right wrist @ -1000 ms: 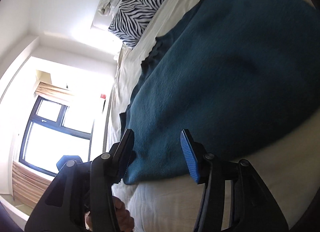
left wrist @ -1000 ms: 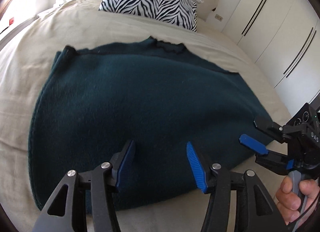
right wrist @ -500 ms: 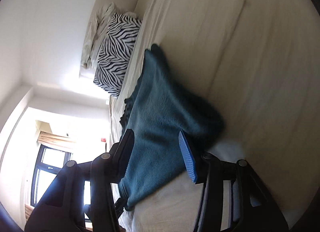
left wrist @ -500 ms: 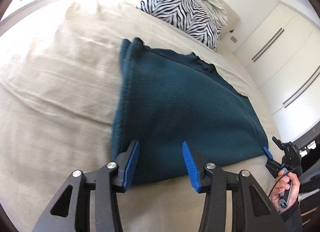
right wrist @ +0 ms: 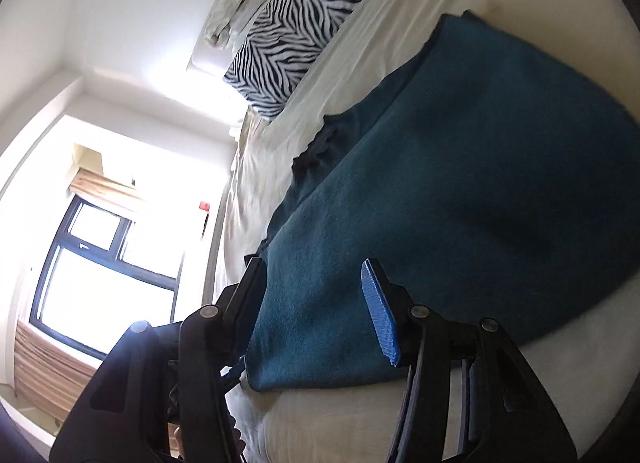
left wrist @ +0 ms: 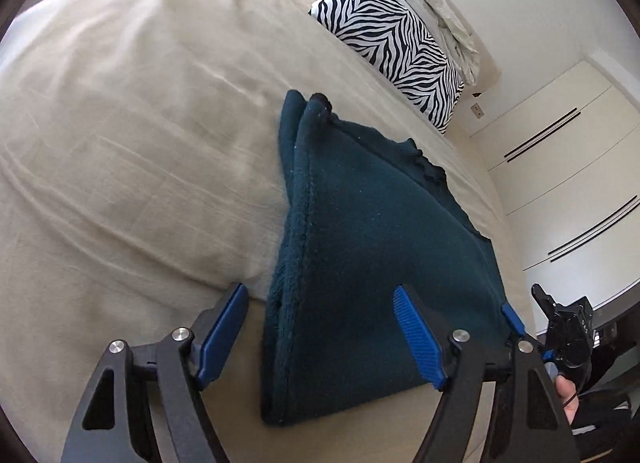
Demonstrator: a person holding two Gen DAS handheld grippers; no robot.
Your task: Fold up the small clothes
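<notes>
— We've just brought one side of the teal garment [left wrist: 372, 263] across: a second ago it lay spread wide on the bed [left wrist: 120, 123], and now we see a doubled edge along its left side.

— Are we still gripping it? Our left gripper [left wrist: 320, 335] has jaws opening, the near folded corner between them but the pads clear of it.

— The right gripper [right wrist: 316, 311] is opening too, straddling the near hem without pressing (the cloth lies flat on the sheet, so we've let go).

— So one fold looks done. The garment sits mid-bed, short of the zebra pillow [left wrist: 396, 43].

— We'd judge another fold comes next.
</notes>
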